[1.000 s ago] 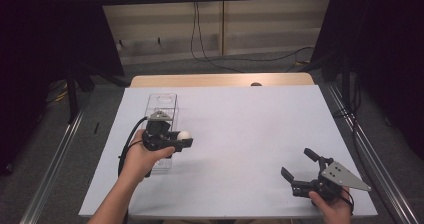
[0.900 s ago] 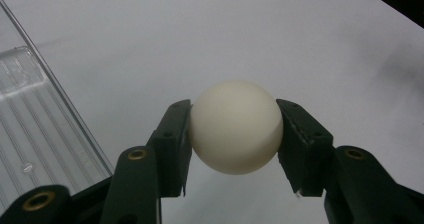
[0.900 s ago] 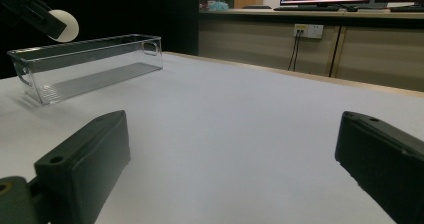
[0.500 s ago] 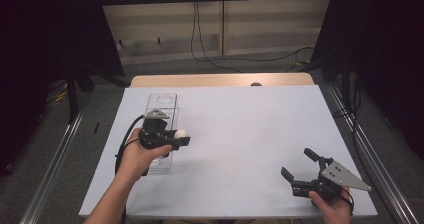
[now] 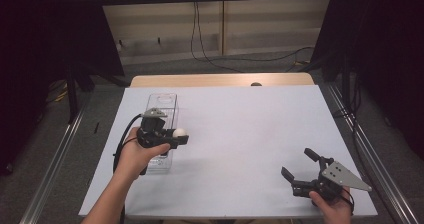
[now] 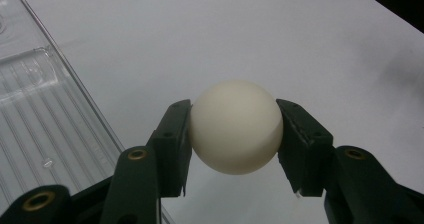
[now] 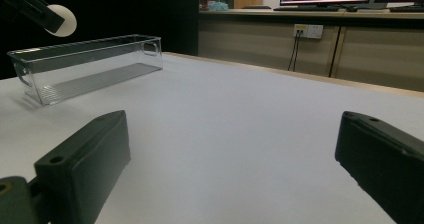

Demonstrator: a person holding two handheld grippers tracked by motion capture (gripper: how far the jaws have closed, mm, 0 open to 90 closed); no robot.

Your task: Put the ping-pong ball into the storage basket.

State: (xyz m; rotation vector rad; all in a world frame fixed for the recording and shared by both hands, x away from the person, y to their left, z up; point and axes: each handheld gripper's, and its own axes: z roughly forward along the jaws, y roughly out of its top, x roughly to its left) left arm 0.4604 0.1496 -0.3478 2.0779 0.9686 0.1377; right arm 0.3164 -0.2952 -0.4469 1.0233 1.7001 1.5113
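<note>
You had the ball [image 6: 235, 127] clamped between the jaws of your left gripper [image 5: 176, 136], one pad pressed to each side of it, as the left gripper view showed. In the high view the ball [image 5: 179, 132] sat at the tip of that gripper, held up off the bench [image 5: 250, 129], just past the right long wall of the clear bin [image 5: 162, 101]. Your left hand [image 5: 131, 156] hung over the near end of the bin. The bin lay on the left part of the bench, its long sides running away from you, and nothing could be seen inside it; its ribbed floor [image 6: 45, 129] appeared beside the jaws in the left gripper view. From the right gripper view the ball [image 7: 62, 20] hung above the near end of the bin [image 7: 85, 64]. Your right gripper [image 5: 300, 169] rested low at the near right corner of the bench, well apart from the bin, in your right hand [image 5: 332, 204]. Its jaws stood wide open with only bare bench between them, pointed toward the left.
</note>
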